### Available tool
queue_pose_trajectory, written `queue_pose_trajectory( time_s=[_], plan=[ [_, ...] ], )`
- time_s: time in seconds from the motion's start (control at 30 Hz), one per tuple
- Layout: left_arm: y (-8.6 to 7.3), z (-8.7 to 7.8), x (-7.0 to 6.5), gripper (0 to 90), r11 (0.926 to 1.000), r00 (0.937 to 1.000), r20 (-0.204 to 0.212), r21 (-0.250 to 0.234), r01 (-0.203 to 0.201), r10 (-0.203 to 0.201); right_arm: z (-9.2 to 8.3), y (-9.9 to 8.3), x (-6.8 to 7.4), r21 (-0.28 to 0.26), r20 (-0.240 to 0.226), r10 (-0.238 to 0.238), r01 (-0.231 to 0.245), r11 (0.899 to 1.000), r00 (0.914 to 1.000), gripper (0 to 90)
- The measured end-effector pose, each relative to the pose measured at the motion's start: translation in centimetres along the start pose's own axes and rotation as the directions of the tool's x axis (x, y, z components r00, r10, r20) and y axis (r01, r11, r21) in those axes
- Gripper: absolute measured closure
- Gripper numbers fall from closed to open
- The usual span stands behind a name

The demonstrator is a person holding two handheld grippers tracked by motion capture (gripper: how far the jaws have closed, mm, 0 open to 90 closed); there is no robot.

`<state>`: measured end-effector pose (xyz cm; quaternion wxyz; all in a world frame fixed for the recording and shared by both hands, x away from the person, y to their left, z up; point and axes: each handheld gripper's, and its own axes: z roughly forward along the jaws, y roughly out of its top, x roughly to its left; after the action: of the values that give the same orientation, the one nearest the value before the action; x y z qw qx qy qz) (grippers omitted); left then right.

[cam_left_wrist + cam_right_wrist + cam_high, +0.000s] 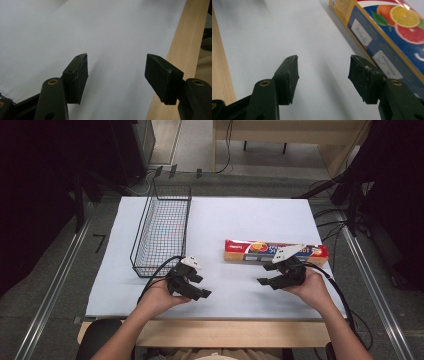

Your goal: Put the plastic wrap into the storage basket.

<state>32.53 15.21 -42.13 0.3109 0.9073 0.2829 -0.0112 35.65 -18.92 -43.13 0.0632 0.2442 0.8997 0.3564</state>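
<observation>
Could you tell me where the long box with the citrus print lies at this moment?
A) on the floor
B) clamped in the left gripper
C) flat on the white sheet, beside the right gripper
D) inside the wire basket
C: the box lies flat on the white sheet, just beyond the right gripper, outside the wire basket.

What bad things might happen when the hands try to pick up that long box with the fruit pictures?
1. The long red, yellow and blue cardboard box lies flat on the white table cover; a pinch at one end by the right tool might let it tip.
2. The black wire basket looks narrow, so the box could catch on its rim.
3. The left tool hovers near the wooden table edge, far from the box, so helping means a long reach.
</observation>
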Motion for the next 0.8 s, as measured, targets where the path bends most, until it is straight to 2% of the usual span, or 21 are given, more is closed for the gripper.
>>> queue_pose_trajectory(
  time_s=[0.07,0.17,0.27,0.47,0.57,0.67,0.8],
  plan=[
    [0.0,0.0,0.0,35.1,1.0000,0.9999,-0.012,0.005,-0.007,0.007,-0.4,0.1,-0.3,0.008,0.007,0.003,-0.003,1.000,1.0000,42.0],
    [0.1,0.0,0.1,35.1,1.0000,1.0000,-0.004,0.000,-0.005,0.005,-1.1,0.2,-1.0,0.016,0.019,-0.008,0.008,1.000,0.9998,42.0],
    [0.1,-0.1,0.0,35.1,1.0000,1.0000,-0.003,-0.004,-0.003,0.003,-2.0,0.2,-2.3,0.027,0.036,-0.005,0.004,1.000,0.9993,42.1],
    [0.2,-0.2,0.1,35.0,1.0000,0.9999,-0.007,-0.005,-0.008,0.008,-3.1,0.3,-3.9,0.026,0.032,0.001,-0.002,1.000,0.9995,42.1],
    [0.2,-0.1,0.1,35.1,1.0000,1.0000,-0.005,-0.005,-0.005,0.005,-3.7,0.4,-4.8,0.015,0.035,0.011,-0.012,1.000,0.9993,40.8],
    [0.3,-0.1,0.2,35.0,1.0000,1.0000,-0.005,-0.004,-0.006,0.006,-4.3,0.6,-5.6,0.022,0.059,0.011,-0.013,1.000,0.9982,39.2],
    [0.6,-0.1,-0.1,34.6,0.9997,0.9997,-0.001,0.003,-0.024,0.024,-4.8,0.5,-6.7,0.020,0.063,-0.006,0.004,1.000,0.9980,34.7]
  ],
)
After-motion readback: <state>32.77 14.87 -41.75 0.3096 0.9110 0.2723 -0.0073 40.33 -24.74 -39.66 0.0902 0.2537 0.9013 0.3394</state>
